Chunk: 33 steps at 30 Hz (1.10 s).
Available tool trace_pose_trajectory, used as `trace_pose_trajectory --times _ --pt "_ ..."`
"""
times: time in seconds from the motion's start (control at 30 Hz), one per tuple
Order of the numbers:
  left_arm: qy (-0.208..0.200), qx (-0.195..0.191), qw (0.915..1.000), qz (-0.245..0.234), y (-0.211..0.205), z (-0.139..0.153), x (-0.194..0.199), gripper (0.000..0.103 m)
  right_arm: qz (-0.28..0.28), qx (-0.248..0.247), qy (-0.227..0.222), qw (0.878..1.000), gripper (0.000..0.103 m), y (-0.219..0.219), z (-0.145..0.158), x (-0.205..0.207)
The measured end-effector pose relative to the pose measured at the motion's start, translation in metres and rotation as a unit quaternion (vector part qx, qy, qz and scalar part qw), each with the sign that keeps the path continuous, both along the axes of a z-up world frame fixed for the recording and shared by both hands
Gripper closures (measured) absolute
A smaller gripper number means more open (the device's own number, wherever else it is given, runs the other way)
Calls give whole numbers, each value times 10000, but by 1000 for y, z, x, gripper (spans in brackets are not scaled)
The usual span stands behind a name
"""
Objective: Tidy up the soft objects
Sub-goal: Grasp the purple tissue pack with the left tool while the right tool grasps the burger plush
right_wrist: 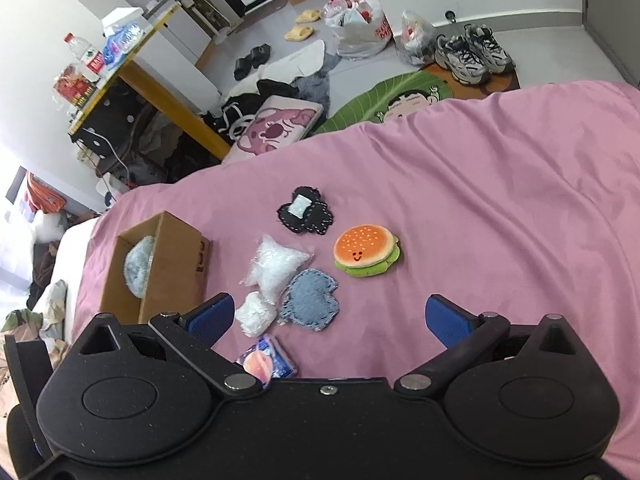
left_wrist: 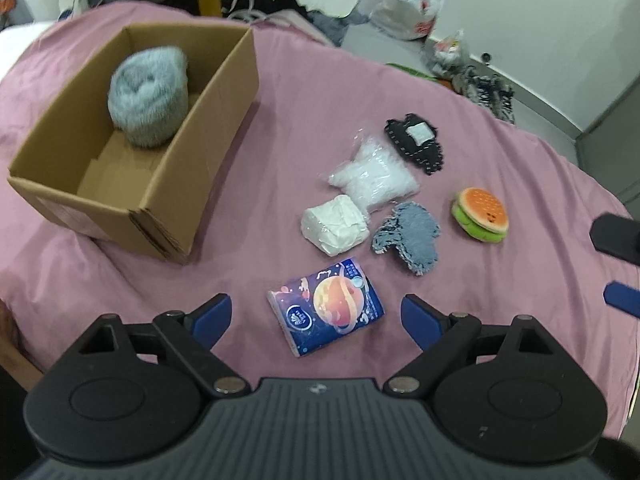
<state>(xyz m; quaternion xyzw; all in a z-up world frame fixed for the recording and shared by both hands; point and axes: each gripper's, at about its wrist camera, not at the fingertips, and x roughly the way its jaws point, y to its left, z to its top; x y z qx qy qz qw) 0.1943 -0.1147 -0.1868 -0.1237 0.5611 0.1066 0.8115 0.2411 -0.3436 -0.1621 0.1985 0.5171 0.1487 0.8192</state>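
An open cardboard box [left_wrist: 172,184] [right_wrist: 180,264] on the pink bedspread holds a fluffy grey plush [left_wrist: 150,96] [right_wrist: 138,266]. Loose on the spread lie a blue tissue pack [left_wrist: 326,310] [right_wrist: 266,362], a white wrapped bundle [left_wrist: 336,224] [right_wrist: 256,314], a clear bag of white filling [left_wrist: 374,172] [right_wrist: 276,266], a denim patch [left_wrist: 408,236] [right_wrist: 310,306], a black patch [left_wrist: 416,144] [right_wrist: 306,210] and a burger plush [left_wrist: 480,214] [right_wrist: 366,254]. My left gripper [left_wrist: 316,316] hangs open just above the tissue pack. My right gripper [right_wrist: 330,316] is open above the denim patch, holding nothing.
The pink bedspread [right_wrist: 500,200] stretches wide to the right. Beyond the bed's far edge the floor carries sneakers [right_wrist: 472,54], plastic bags [right_wrist: 360,24], slippers [right_wrist: 302,26], clothes and a green mat [right_wrist: 396,100]. A yellow-framed desk [right_wrist: 132,68] stands at the left.
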Motion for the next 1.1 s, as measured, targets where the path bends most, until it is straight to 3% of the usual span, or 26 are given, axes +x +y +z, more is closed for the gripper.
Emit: trace_pose_trajectory --times 0.43,0.6,0.73,0.97,1.03,1.1 --pt "618 25 9954 737 -5 -49 37 9 -29 -94 298 9995 0 4 -39 33" --pt "851 236 9926 831 -7 -64 40 9 -80 -180 355 9992 0 6 -53 45" --pt "1029 55 9875 1195 -1 -73 36 9 -24 -153 418 9990 0 11 -63 55" --pt "1147 126 9872 1097 -7 -82 39 12 186 -432 505 9976 1 30 -80 69" --pt "1110 108 9875 1116 -7 -84 39 13 180 -534 532 9970 4 30 -85 72" --pt "1090 100 9881 1084 -7 -85 39 16 170 -514 654 9964 21 28 -91 75"
